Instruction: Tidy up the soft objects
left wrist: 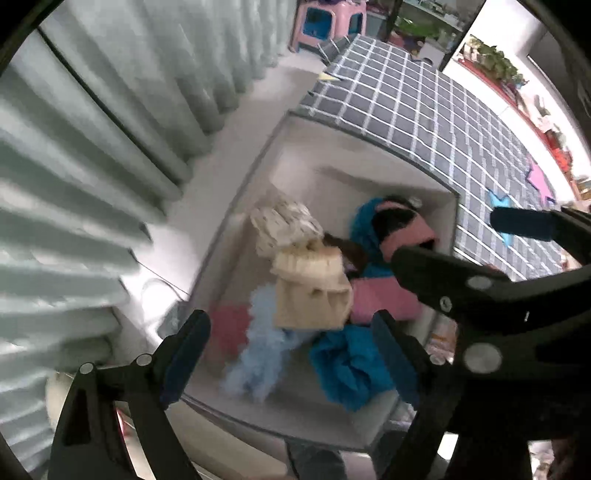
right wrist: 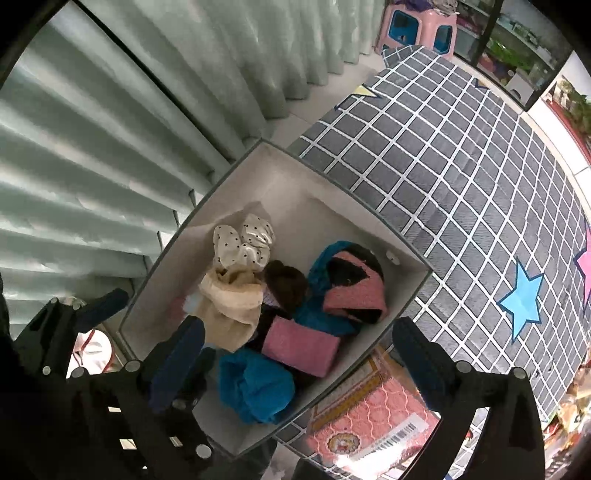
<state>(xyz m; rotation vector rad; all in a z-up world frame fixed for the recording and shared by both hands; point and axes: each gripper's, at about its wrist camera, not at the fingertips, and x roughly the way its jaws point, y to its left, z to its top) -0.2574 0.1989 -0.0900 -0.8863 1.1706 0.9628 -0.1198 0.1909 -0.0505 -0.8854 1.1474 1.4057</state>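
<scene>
A white storage box [right wrist: 314, 214] stands beside the bed and holds several soft items: a cream knit piece [right wrist: 229, 302], a white dotted cloth [right wrist: 243, 240], pink pieces [right wrist: 299, 345], blue cloths [right wrist: 255, 384] and a brown piece [right wrist: 286, 282]. The same box [left wrist: 369, 181] shows in the left wrist view with the cream piece [left wrist: 314, 291] and a light blue fluffy item [left wrist: 258, 354]. My left gripper [left wrist: 291, 354] is open and empty above the box. My right gripper [right wrist: 299, 362] is open and empty above the box. The right gripper's fingers [left wrist: 439, 273] cross the left wrist view at right.
A bed with a grey checked cover [right wrist: 461, 177] and star shapes [right wrist: 522, 299] lies right of the box. Pale green curtains [right wrist: 129, 129] hang at left. A pink stool [right wrist: 417, 26] stands at the far end. A pink patterned box [right wrist: 369, 417] lies on the floor.
</scene>
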